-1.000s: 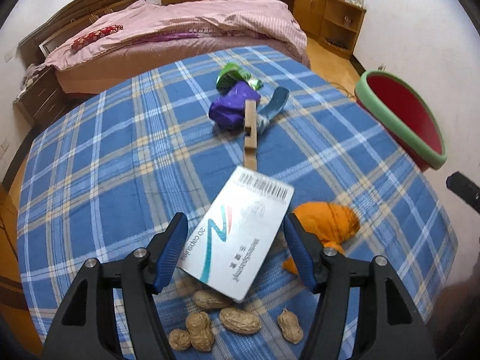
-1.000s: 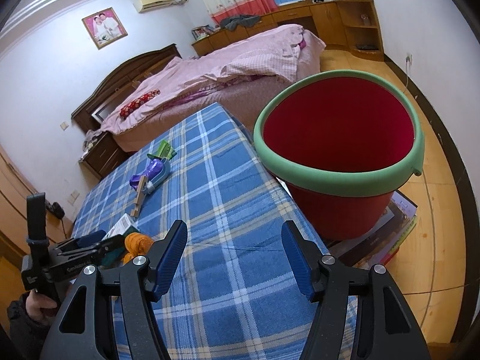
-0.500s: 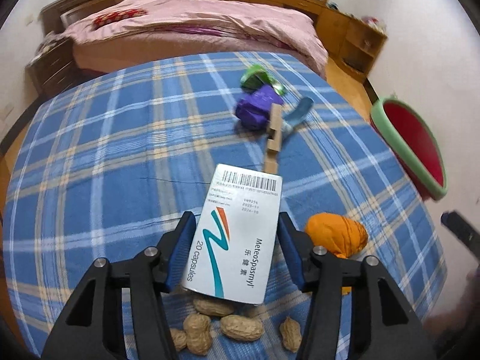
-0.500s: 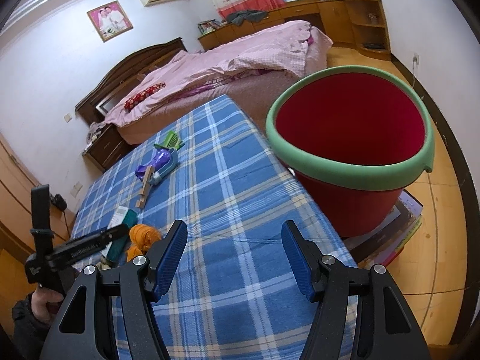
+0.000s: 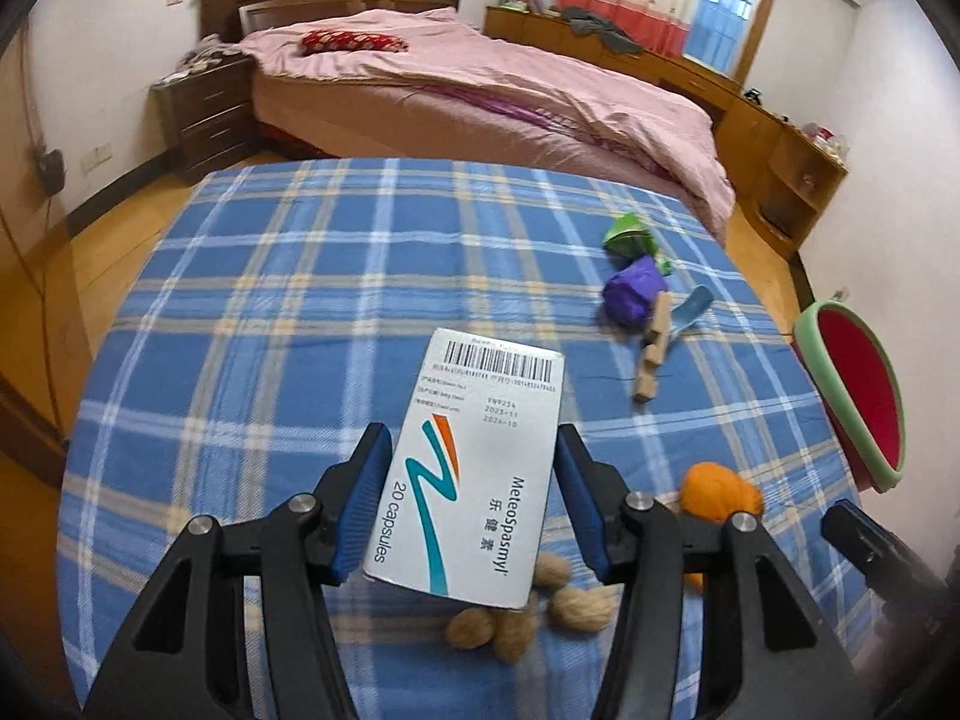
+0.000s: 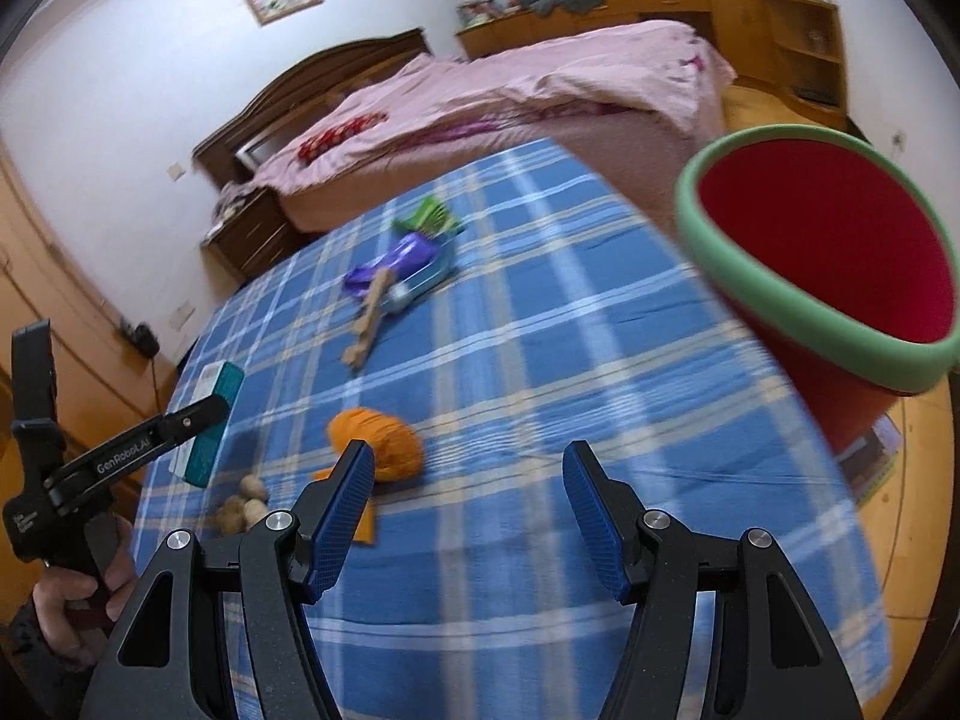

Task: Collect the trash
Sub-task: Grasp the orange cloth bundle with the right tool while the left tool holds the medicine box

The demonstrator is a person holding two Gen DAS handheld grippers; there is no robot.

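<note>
peanuts [image 5: 540, 612]: blurred, partly hidden behind the medicine box [image 5: 474, 462] held in the left hand-held gripper [image 5: 474, 504]
red bin [image 6: 834, 276]: cut off by the right frame edge, blurred
orange wad [image 5: 717, 495]: lower part hidden behind the left hand-held gripper's right finger
purple wrapper [image 6: 396, 264]: blurred ahead of the right hand-held gripper [image 6: 468, 510], shape unclear
box's small print: too small to read

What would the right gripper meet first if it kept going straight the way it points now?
Probably the blue plaid tablecloth: the open right gripper points at bare cloth, between the orange wad and the red bin.
</note>
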